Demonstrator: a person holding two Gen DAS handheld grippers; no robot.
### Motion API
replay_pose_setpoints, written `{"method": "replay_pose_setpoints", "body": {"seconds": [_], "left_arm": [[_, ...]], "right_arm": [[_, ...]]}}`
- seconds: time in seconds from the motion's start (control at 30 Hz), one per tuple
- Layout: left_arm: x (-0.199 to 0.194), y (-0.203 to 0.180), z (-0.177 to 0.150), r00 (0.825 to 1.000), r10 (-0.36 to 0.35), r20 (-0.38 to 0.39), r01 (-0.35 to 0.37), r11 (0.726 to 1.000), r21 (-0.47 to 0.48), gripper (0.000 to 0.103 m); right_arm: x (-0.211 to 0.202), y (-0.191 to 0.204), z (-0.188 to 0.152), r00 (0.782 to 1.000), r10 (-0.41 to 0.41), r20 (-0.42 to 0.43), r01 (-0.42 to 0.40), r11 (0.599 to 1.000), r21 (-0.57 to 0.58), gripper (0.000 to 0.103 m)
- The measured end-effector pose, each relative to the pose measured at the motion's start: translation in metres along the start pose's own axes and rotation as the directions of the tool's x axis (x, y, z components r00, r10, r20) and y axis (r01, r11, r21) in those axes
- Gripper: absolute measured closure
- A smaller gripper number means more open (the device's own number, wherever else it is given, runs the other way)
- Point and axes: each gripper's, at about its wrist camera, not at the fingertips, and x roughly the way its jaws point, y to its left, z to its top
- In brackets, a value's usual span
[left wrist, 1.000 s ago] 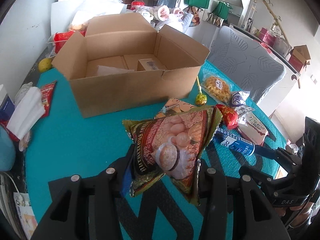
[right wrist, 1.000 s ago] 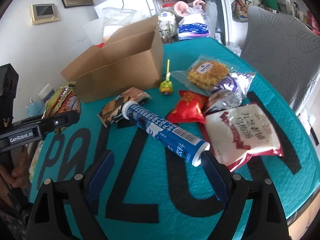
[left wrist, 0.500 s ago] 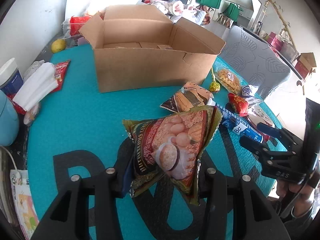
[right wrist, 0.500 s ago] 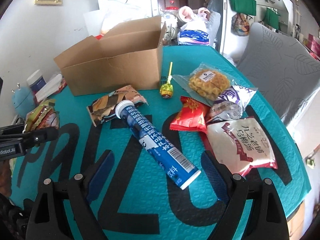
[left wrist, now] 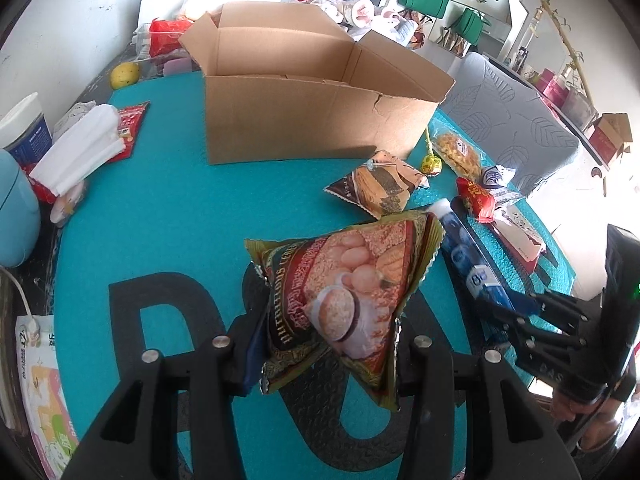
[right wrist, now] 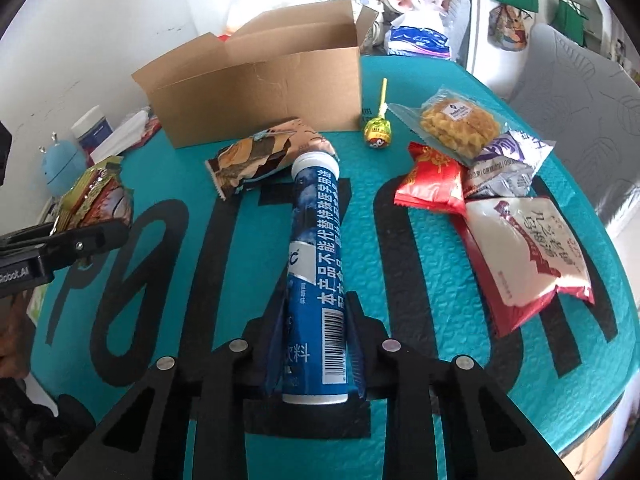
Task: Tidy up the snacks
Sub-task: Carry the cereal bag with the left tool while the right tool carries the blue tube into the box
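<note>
Teal matting with big black letters covers the tabletop (right wrist: 460, 360). Low on it, the right hand-held gripper (right wrist: 314, 344) is closing its jaws, pads against both sides of a blue tube (right wrist: 316, 256) whose white cap points toward the open cardboard box (right wrist: 260, 92). Left of the tube, the left hand-held gripper (left wrist: 324, 344) is clamped on a green and brown snack bag (left wrist: 340, 292). Between tube and box lies a brown wafer packet (right wrist: 264, 156). Right of the tube sit a lollipop (right wrist: 377, 132), a red packet (right wrist: 432, 184) and a white bag (right wrist: 524, 248).
</note>
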Motion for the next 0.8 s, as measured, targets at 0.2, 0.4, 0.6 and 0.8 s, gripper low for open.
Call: {"method": "replay_pose_setpoints", "body": {"seconds": [0.2,0.4,0.6,0.8], "left_arm": [[0.000,0.005,-0.007,1.000,0.023,-0.005,-0.023,0.999,-0.029,0.057],[0.001,0.009,-0.014,0.999,0.021,-0.024,-0.022,0.999,-0.036,0.057],[0.000,0.014,-0.018,0.999,0.031,-0.028,-0.032,0.999,-0.039,0.057],[0.002,0.018,-0.019,0.999,0.033,-0.035,-0.035,0.998,-0.050,0.057]], "right_arm": [[-0.013,0.014,-0.019,1.000,0.009,-0.029,-0.010,0.999,-0.034,0.075],[-0.014,0.026,-0.026,0.999,0.019,-0.029,-0.020,0.998,-0.055,0.075],[-0.002,0.036,-0.018,1.000,-0.002,-0.017,0.000,0.996,-0.092,0.074],[0.007,0.037,-0.010,1.000,0.000,-0.012,-0.002,0.994,-0.110,0.074]]}}
